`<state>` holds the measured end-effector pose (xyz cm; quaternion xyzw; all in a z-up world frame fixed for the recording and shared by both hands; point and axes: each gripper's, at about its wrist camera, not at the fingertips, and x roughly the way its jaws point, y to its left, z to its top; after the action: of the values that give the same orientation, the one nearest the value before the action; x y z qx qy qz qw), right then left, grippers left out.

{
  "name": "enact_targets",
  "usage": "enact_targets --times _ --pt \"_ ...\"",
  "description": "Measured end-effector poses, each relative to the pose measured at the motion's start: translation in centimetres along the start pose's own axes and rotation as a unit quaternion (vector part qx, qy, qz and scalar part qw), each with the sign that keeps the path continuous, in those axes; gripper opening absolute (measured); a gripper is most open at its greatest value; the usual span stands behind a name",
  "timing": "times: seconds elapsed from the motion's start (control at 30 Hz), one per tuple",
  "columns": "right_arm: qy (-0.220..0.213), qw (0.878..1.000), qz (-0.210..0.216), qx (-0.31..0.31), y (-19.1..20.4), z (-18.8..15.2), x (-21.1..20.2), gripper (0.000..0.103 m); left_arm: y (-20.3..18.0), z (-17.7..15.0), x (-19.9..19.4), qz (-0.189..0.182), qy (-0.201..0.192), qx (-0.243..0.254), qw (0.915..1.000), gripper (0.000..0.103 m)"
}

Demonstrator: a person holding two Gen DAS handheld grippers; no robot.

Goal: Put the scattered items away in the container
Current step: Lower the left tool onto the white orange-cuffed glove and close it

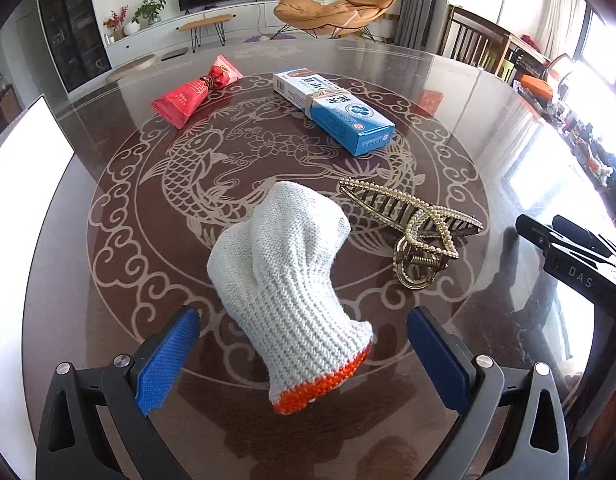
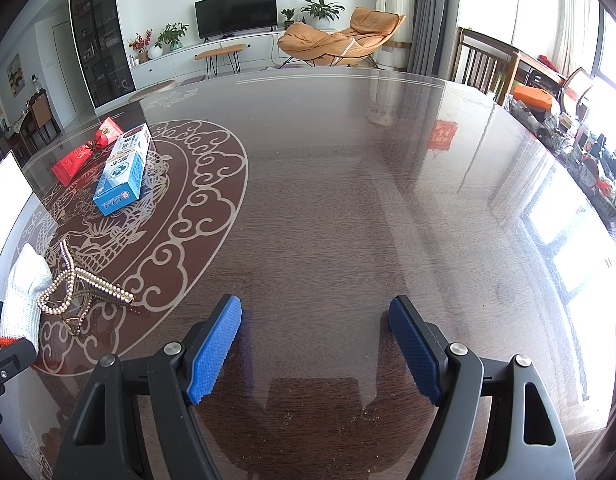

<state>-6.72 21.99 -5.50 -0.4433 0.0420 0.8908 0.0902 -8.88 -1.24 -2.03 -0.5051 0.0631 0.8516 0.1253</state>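
Note:
A white knitted glove (image 1: 284,272) with an orange cuff lies on the round patterned table, its cuff end between the blue pads of my open left gripper (image 1: 304,356), which touch nothing. Just right of the glove rests a gold pearl hair claw (image 1: 416,224). Farther back sit a blue-and-white box (image 1: 336,110) and a red packet (image 1: 196,92). A white container (image 1: 24,164) shows at the left edge. My right gripper (image 2: 314,344) stands open over bare tabletop, with the glove (image 2: 24,292), hair claw (image 2: 80,292), box (image 2: 124,168) and packet (image 2: 88,152) off to its left.
The dark glass-topped table (image 2: 348,200) spreads wide to the right. Wooden chairs (image 2: 484,60) and a cluttered sideboard (image 2: 580,140) stand past its right rim. A TV, plants and an orange lounge chair are far behind. The other gripper's body (image 1: 576,256) shows at the right of the left wrist view.

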Motion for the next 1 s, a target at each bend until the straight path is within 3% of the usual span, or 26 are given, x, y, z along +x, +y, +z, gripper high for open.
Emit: enact_targets --times 0.23,0.7,0.77,0.8,0.83,1.0 --pt "0.0 1.0 0.0 0.0 0.0 0.0 0.0 0.078 0.0 0.4 1.2 0.018 0.015 -0.013 0.9996 0.103" --pt "0.0 1.0 0.0 0.0 0.0 0.0 0.0 0.078 0.5 2.2 2.0 0.012 0.046 -0.002 0.9989 0.102" --pt "0.0 1.0 0.0 0.0 0.0 0.0 0.0 0.078 0.9 2.0 1.0 0.019 0.028 -0.015 0.9993 0.076" --pt "0.0 1.0 0.0 0.0 0.0 0.0 0.0 0.078 1.3 1.9 0.5 0.02 0.019 -0.018 0.9995 0.048" --pt "0.0 1.0 0.0 0.0 0.0 0.0 0.0 0.078 1.7 1.8 0.1 0.008 0.014 -0.026 0.9995 0.035" --pt "-0.001 1.0 0.006 -0.005 0.0 0.1 0.1 0.078 3.9 0.0 -1.4 -0.01 0.002 -0.064 0.9979 0.035"
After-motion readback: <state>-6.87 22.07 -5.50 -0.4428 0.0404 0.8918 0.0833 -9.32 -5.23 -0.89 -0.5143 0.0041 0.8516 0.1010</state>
